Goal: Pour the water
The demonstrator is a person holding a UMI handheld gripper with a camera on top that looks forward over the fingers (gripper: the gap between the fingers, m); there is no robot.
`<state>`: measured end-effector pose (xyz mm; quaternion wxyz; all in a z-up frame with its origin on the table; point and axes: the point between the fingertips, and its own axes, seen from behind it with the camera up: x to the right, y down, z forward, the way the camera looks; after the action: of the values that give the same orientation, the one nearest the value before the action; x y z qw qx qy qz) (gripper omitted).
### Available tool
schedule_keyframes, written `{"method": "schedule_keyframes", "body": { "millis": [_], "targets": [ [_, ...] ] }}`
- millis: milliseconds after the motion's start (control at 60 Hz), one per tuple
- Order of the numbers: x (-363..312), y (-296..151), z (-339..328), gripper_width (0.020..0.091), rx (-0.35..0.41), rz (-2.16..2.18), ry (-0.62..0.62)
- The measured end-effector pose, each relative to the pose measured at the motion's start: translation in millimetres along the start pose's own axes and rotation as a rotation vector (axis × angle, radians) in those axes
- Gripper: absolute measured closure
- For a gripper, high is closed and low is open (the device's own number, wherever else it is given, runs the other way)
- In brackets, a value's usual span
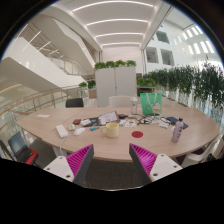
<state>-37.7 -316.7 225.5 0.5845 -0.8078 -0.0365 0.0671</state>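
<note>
Though beyond parted fingers (pixel 112 160), bottle (pixel 178 130)

We can read no text, label, brand, number or sign anywhere in this view. The papers and small things lying on the table (pixel 150 135) are too small for us to make out any lettering, and the bottle (pixel 178 130) near its edge shows us no legible label. The green item (pixel 149 103) standing at the far side of the table bears no marking that we can make out either.
</note>
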Motion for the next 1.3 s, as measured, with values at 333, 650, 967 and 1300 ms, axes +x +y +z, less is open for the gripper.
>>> {"method": "schedule_keyframes", "body": {
  "millis": [333,650,967,1300],
  "targets": [
    [4,26,6,0.0294,-0.004,0.025,0.043],
    [227,26,62,0.0299,0.050,0.057,0.238],
    [433,40,234,0.0290,0.050,0.036,0.322],
    [474,60,330,0.0582,-0.010,0.056,0.328]
  ]
}}
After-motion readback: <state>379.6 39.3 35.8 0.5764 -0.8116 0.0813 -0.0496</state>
